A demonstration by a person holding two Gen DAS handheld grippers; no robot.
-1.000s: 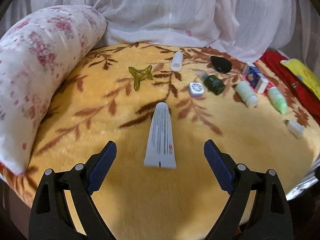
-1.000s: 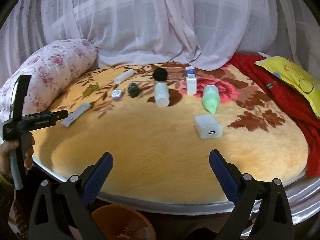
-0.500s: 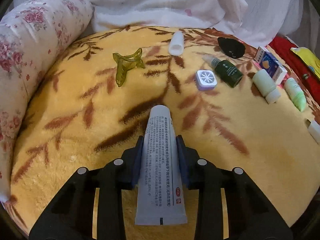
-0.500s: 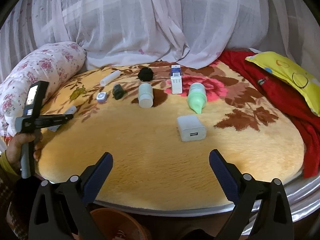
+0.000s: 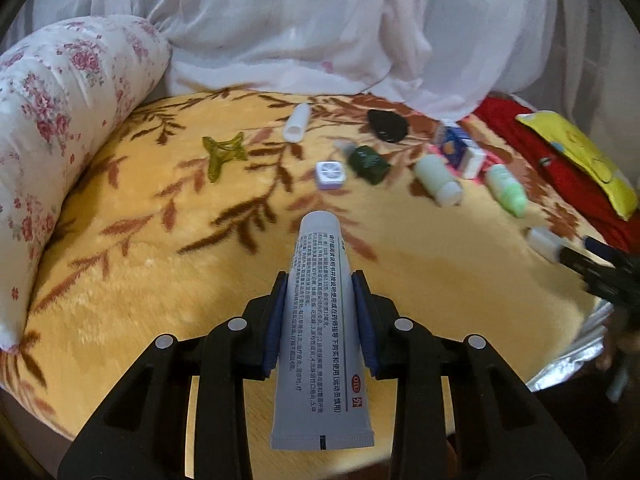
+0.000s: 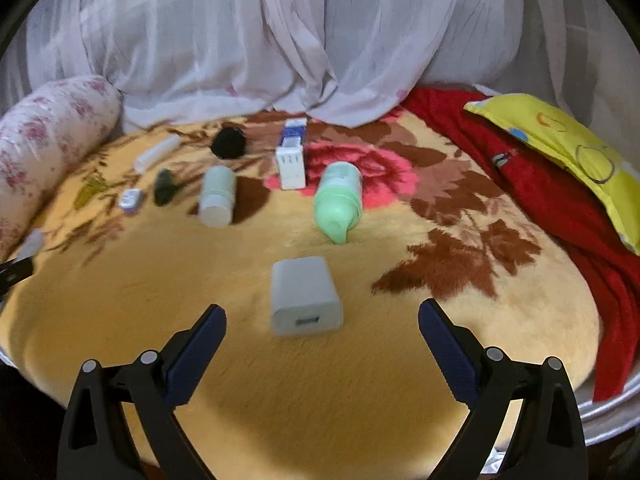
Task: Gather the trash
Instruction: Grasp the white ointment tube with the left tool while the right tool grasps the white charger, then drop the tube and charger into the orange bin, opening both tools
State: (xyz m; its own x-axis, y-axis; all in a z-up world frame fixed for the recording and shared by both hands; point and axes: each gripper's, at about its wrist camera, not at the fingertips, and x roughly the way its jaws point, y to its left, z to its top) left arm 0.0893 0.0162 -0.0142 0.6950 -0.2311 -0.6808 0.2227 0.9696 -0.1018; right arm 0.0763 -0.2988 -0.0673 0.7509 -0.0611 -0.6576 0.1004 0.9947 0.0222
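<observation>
My left gripper is shut on a grey printed tube and holds it lifted above the yellow blanket. My right gripper is open and empty, low over the blanket, with a white charger block lying just beyond and between its fingertips. Farther back lie a green bottle, a pale bottle, a white and blue box, a dark green bottle, a small white square case, a black lump, a white tube and a yellow-green clip.
A floral bolster pillow lines the left side. A red cloth and a yellow cushion lie at the right. White curtains hang behind. The bed's silver rim shows at the lower right.
My left gripper closed on the grey tube and has lifted it off the blanket. My right gripper moved forward and lower, closer to the charger block.
</observation>
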